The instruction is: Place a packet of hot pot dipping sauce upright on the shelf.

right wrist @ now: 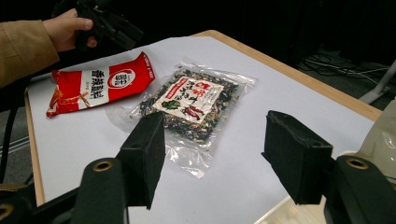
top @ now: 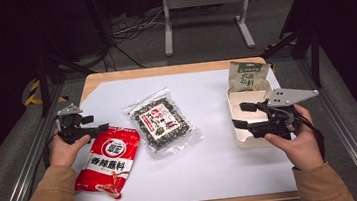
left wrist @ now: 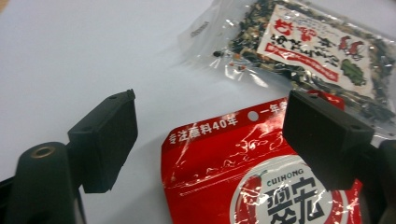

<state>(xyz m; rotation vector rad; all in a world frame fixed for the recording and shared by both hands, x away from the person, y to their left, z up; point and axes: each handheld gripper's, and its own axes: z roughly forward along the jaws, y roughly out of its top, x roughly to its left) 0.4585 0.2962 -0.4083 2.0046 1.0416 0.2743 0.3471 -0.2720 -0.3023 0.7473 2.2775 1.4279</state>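
Because the left gripper [left wrist: 208,135] stands wide open and empty over the far edge of the flat red foil seasoning pouch [top: 107,160] at near left, a pick-up appears intended. Over the cream tray [top: 241,139] at right, the right gripper [right wrist: 212,158] waits, open and empty.

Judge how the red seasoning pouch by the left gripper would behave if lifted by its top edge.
The red pouch lies flat and crinkled, so it would probably sag rather than stay stiff. Its glossy film looks slippery, so the open left gripper may need a firm pinch. Lying flat, it seems unlikely to roll or tip.
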